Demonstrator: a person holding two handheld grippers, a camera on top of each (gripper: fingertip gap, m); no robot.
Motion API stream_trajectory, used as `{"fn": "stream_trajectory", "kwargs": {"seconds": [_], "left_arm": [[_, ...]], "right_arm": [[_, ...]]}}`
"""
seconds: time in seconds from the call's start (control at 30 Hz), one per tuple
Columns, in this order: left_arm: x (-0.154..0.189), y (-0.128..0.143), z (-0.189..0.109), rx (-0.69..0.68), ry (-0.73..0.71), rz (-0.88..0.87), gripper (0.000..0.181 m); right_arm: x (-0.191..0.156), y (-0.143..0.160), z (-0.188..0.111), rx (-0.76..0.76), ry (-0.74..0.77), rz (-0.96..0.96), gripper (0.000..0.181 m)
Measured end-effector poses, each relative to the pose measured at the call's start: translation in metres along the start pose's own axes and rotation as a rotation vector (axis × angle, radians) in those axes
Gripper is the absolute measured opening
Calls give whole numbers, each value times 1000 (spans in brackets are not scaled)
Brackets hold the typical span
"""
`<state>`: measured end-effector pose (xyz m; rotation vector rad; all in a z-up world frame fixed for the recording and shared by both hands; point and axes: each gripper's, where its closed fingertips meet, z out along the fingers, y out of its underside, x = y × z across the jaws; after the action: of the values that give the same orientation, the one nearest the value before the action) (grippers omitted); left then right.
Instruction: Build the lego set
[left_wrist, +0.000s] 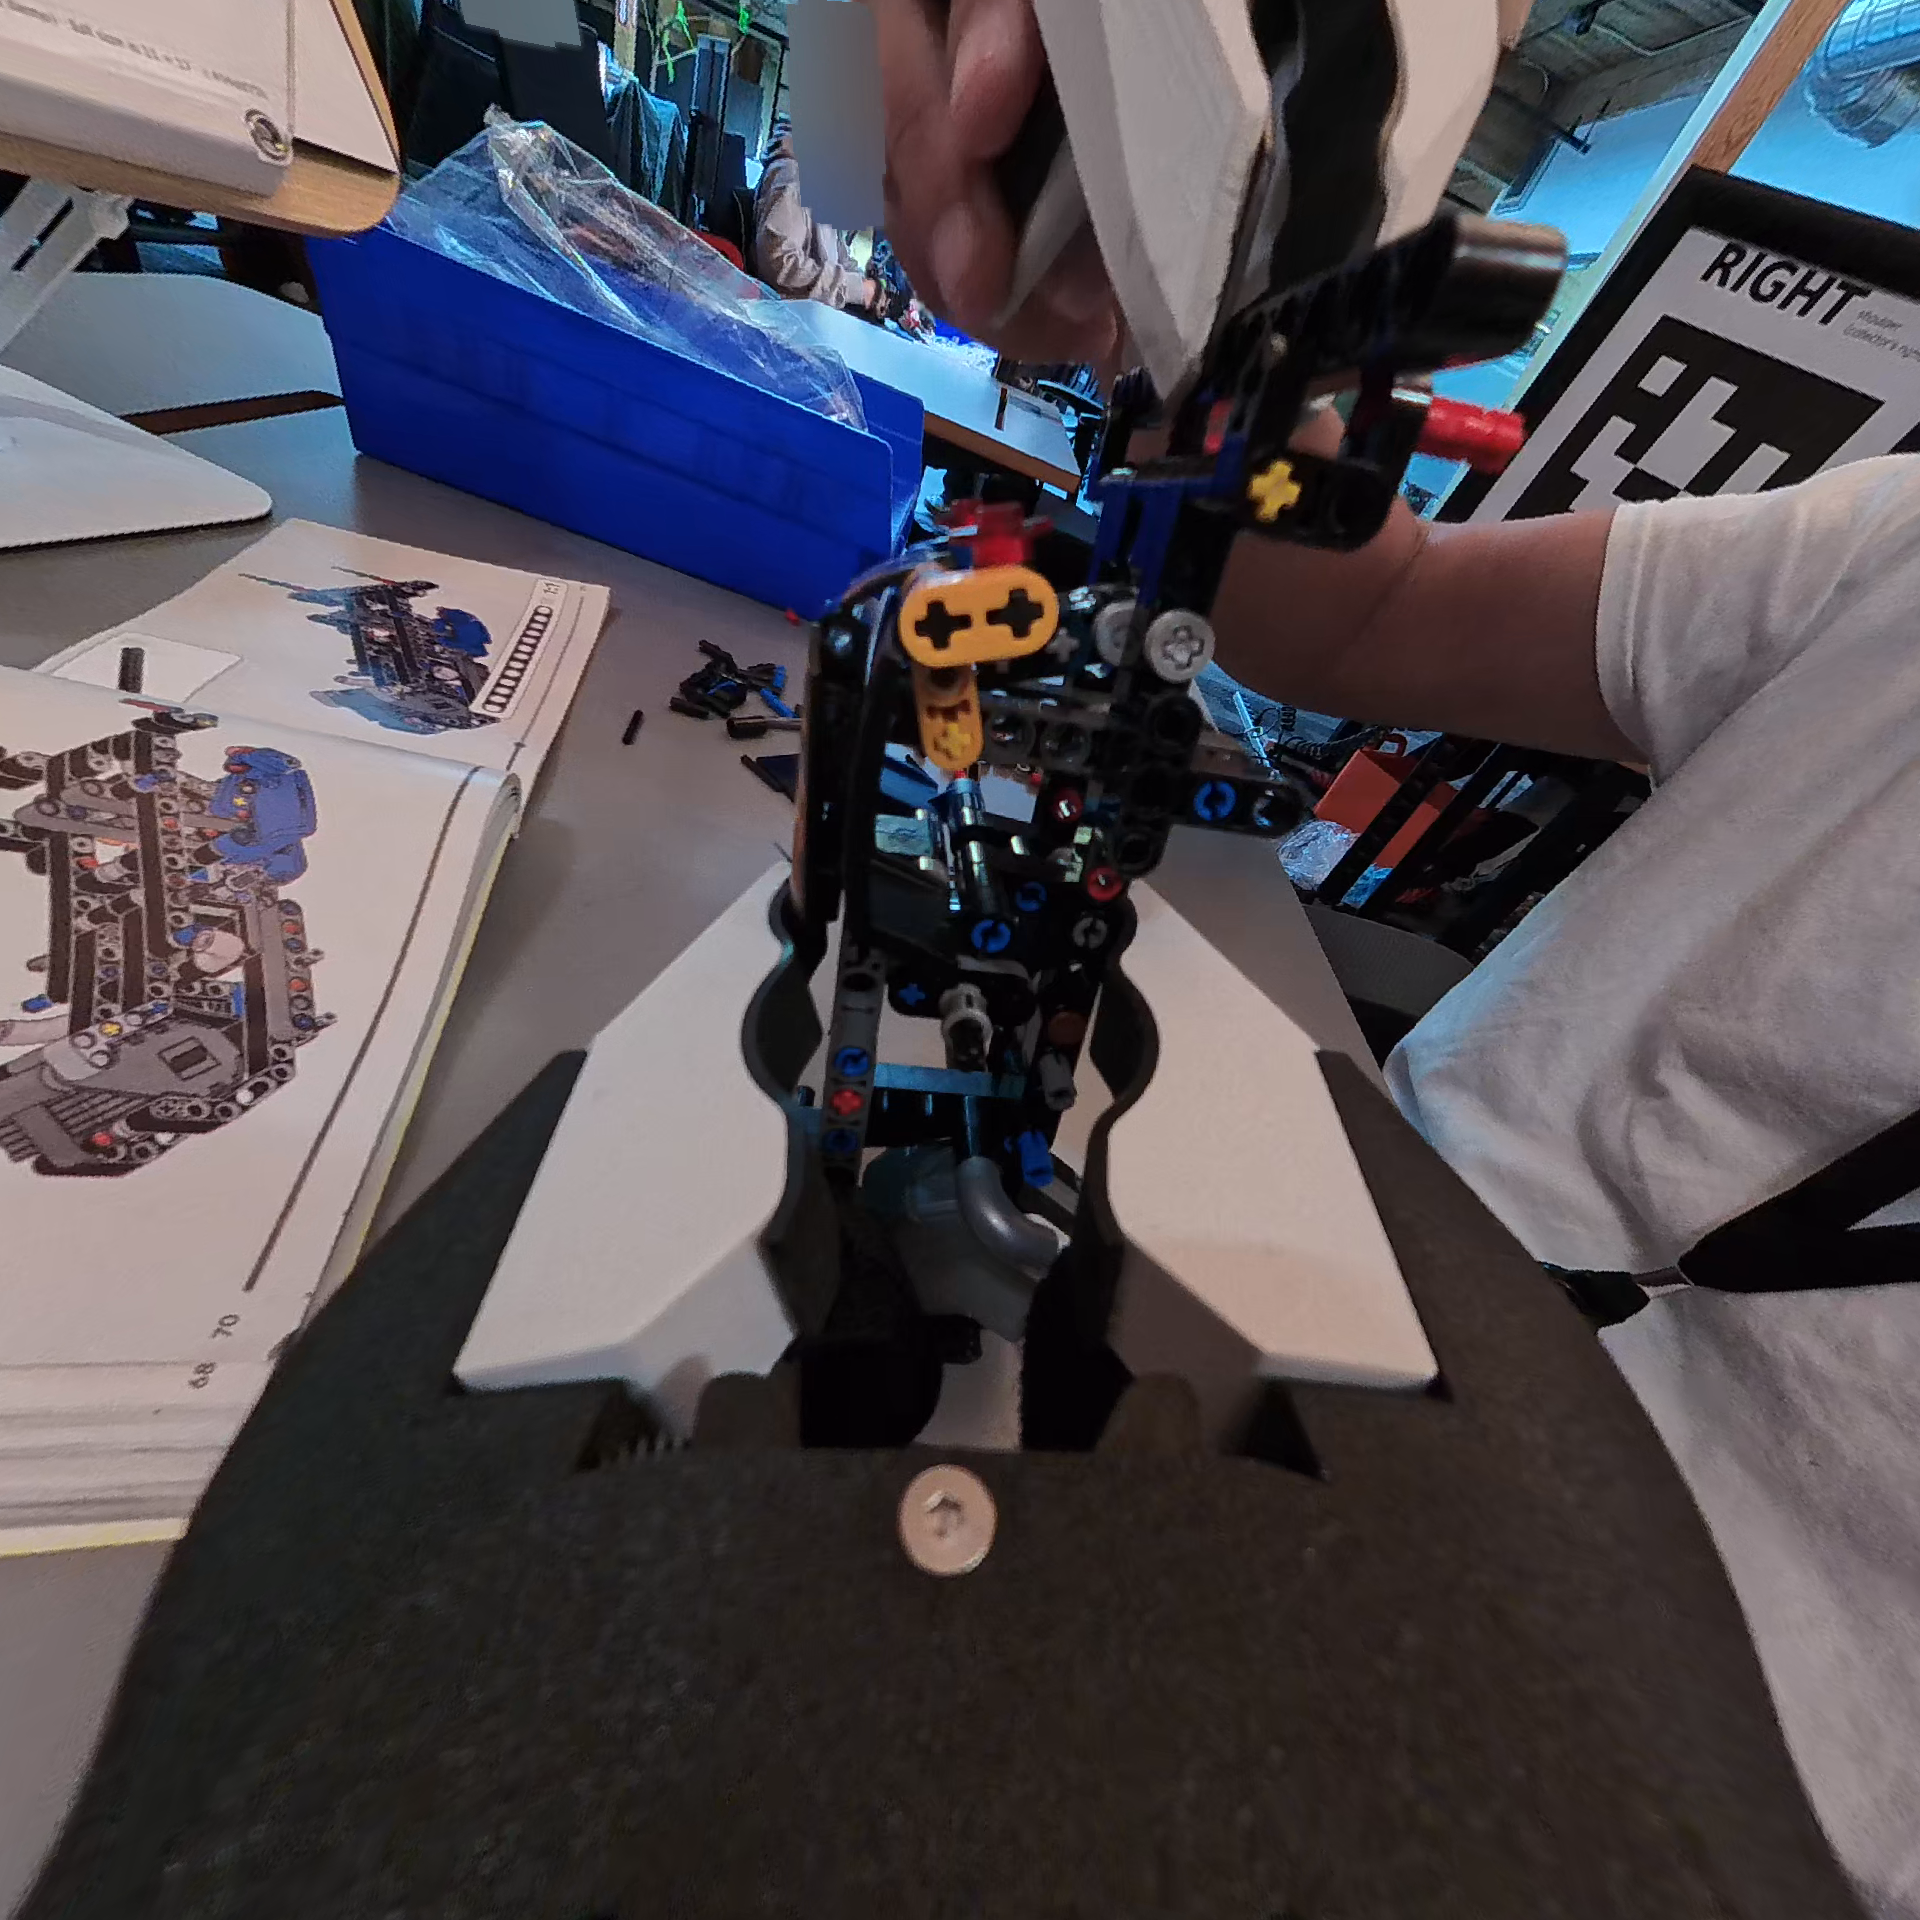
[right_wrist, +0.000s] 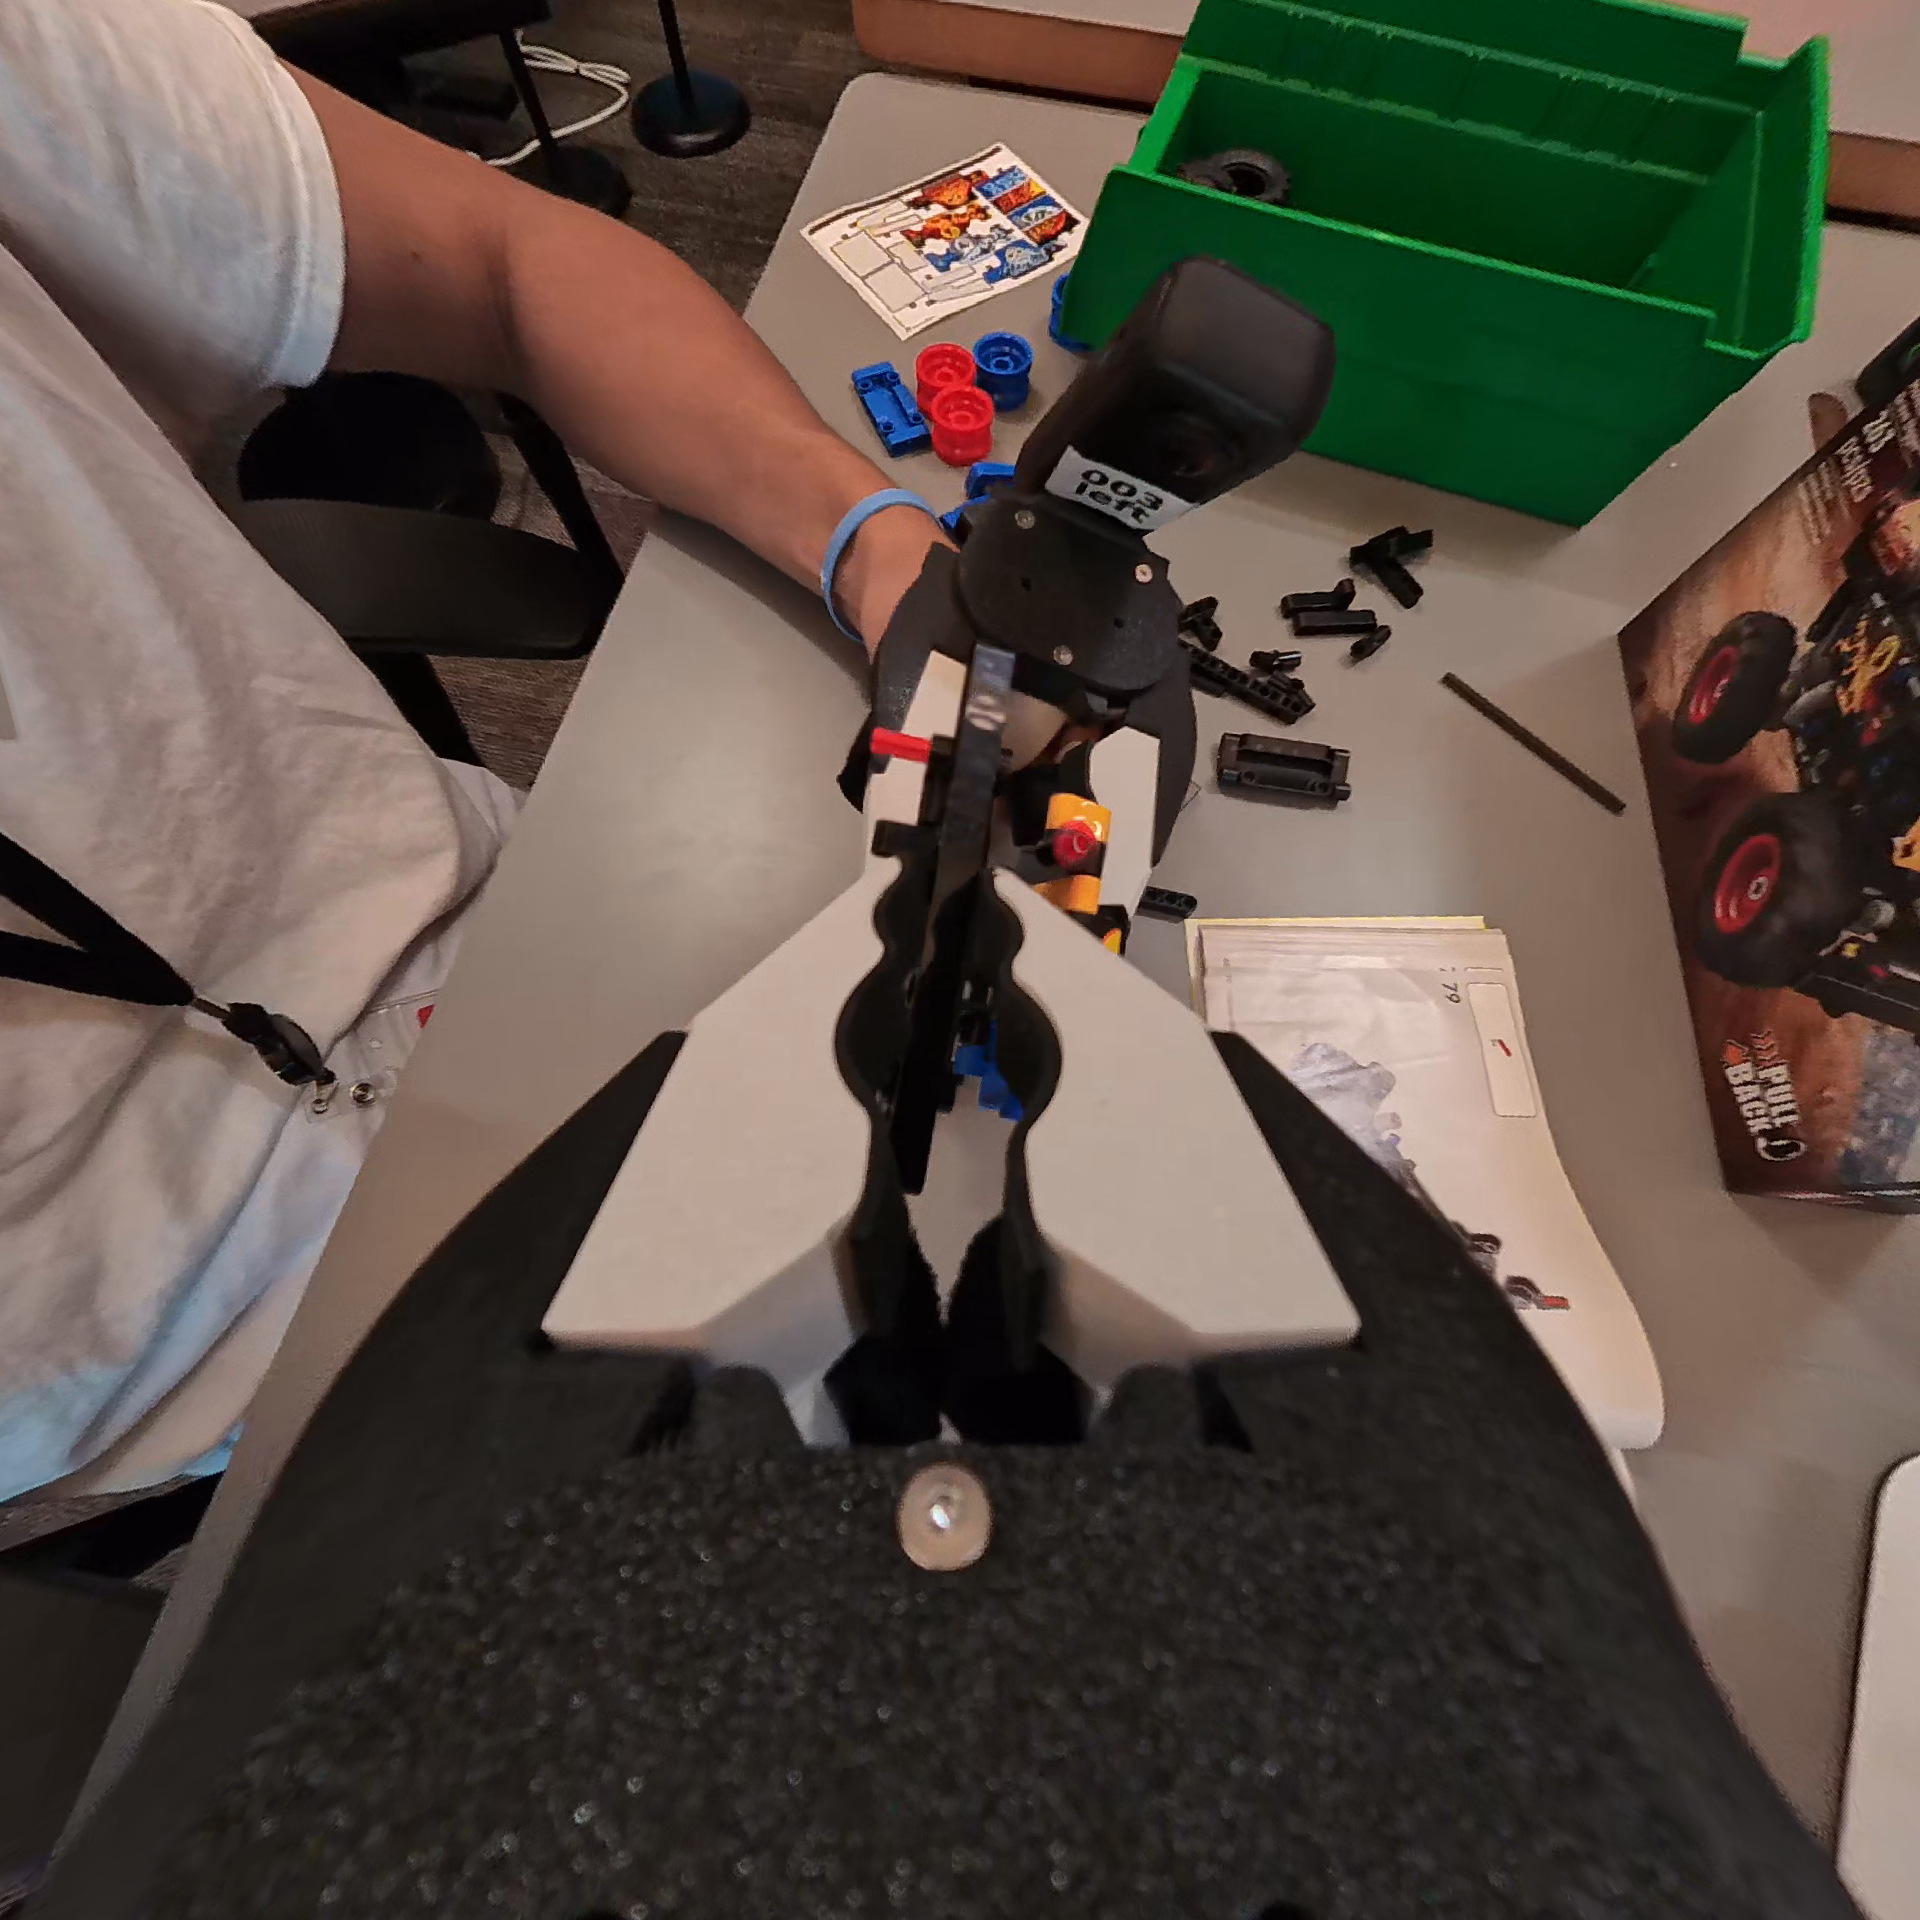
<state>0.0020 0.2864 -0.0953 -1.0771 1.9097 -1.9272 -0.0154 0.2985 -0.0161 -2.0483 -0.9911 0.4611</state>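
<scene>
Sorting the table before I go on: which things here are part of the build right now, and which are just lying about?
In use:
- lego chassis, held in the left hand-held gripper
- black beam piece, held in the right hand-held gripper
- open instruction booklet

Lying about:
- green bin
- blue bin
- sticker sheet
- red and blue wheel hubs
- set box

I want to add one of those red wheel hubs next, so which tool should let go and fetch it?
Probably the right tool. The left tool is clamped around the bulk of the lego chassis, while the right grips only a black beam at its top. The red hubs lie ahead on the table.
</scene>
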Motion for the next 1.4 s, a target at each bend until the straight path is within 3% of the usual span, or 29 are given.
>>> {"fn": "stream_trajectory", "kwargs": {"seconds": [0.33, 0.97, 1.07, 1.23, 1.4], "left_arm": [[-1, 1, 0, -13, -19, 4, 49], [-2, 1, 0, -12, -23, 3, 48], [-3, 0, 0, -10, -24, -1, 48], [-9, -1, -1, 0, -72, -25, 48], [-21, -5, 0, 26, -204, -71, 48]], "right_arm": [[1, 2, 1, -147, 160, -127, 7], [2, 2, 2, -189, 140, -122, 9], [-1, -3, 1, -151, 139, -113, 21], [-2, -21, -6, -117, 495, -394, 17], [5, -10, -6, -206, 758, -508, 41]]}}
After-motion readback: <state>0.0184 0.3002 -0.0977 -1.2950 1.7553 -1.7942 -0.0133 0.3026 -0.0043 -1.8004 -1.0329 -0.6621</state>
